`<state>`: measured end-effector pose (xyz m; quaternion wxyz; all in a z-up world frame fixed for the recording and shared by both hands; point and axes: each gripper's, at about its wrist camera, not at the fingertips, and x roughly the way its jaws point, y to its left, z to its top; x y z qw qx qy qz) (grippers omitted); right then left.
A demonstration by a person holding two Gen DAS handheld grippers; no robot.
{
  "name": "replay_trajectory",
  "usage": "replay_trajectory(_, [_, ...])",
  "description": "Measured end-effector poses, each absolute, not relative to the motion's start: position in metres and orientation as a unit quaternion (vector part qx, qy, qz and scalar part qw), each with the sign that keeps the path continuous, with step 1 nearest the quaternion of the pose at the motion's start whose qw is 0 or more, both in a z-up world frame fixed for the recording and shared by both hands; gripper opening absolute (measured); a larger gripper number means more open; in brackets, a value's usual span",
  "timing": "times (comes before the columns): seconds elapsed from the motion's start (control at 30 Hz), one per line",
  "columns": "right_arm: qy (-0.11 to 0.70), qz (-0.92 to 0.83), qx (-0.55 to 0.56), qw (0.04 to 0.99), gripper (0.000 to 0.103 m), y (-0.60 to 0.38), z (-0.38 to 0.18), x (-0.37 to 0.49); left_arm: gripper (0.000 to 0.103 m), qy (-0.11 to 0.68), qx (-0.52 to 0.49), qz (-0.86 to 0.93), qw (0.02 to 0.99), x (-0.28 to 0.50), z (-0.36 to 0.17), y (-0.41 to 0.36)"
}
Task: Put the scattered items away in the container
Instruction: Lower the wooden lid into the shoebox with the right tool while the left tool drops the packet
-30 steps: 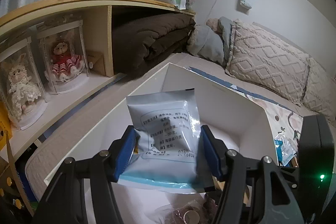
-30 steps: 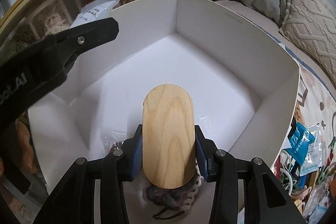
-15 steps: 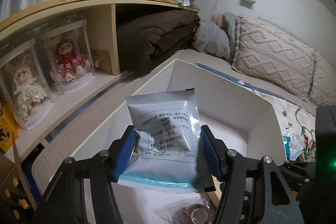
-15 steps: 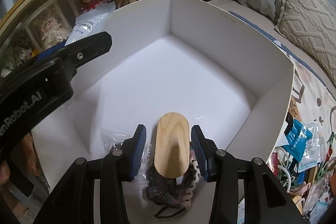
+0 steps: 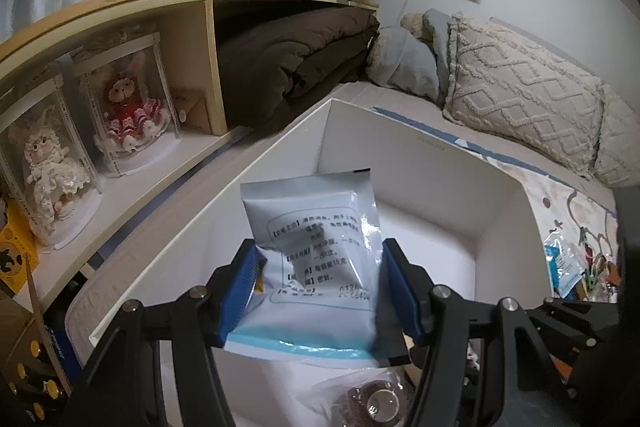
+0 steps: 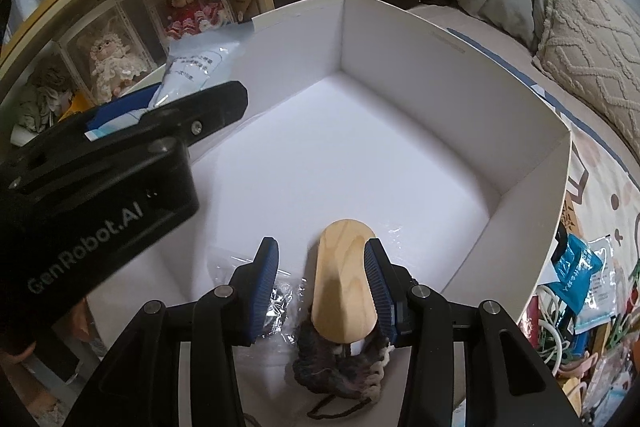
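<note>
White cardboard box (image 6: 460, 67), open top, smooth matte walls and floor, fills the centre of the right wrist view. It sits on a bed beside a wooden shelf unit (image 5: 208, 67).

Left gripper (image 5: 320, 279) is clamped on a glossy white foil sachet (image 5: 316, 227): flat, rectangular, crinkled, printed black text, a teal band along its lower edge. Ribbed blue pads (image 5: 244, 283) press both its sides. The sachet is held upright over the box's near-left part.

Right gripper (image 6: 322, 279) has its jaws apart. Between them lies a wooden piece (image 6: 344, 283), a smooth pale oval with visible grain, lying low in the frame on the box floor. Its right edge lies against the right pad; a gap shows at the left pad. Below it is a bundle of mottled purple-grey knitted yarn (image 6: 340, 367) with a loose strand. Left of the wood lies a crinkly clear plastic bag (image 6: 256, 287) with dark contents.

At lower right, outside the box, is a clutter of scattered items (image 6: 576, 307): teal sachets, cords, clips. At upper right is a tufted beige pillow (image 5: 520, 99) with a diamond pattern. The shelf holds a folded brown blanket (image 5: 292, 55) and dolls in clear cases (image 5: 128, 107).
</note>
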<state>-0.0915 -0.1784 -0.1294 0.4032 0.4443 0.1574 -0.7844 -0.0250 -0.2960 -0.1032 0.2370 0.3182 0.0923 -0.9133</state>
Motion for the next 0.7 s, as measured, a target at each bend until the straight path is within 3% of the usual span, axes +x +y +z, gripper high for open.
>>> replay_trajectory(0.13, [0.158,-0.785,0.444,0.403,0.045,-0.1781,-0.1301,-0.0917,0.066,0.088,0.32,-0.91,0.249,-0.025,-0.1031,-0.2968])
replay_trajectory(0.17, [0.157,-0.786,0.443,0.401,0.045,-0.1781,-0.1301,-0.0918,0.071,0.086,0.319,-0.909,0.253,-0.0244,-0.1023,-0.2965])
replay_trajectory(0.2, [0.156,-0.788,0.443,0.399,0.045,-0.1777,-0.1301,-0.0922,0.083,0.083,0.317,-0.909,0.26,-0.0235,-0.1013,-0.2961])
replay_trajectory(0.23, [0.153,-0.789,0.444,0.397,0.045,-0.1768,-0.1307,-0.0932,0.087,0.08,0.314,-0.908,0.265,-0.0224,-0.0999,-0.2955])
replay_trajectory(0.7, [0.149,-0.789,0.443,0.399,0.045,-0.1753,-0.1306,-0.0941,0.087,0.08,0.305,-0.912,0.262,-0.0181,-0.0942,-0.294])
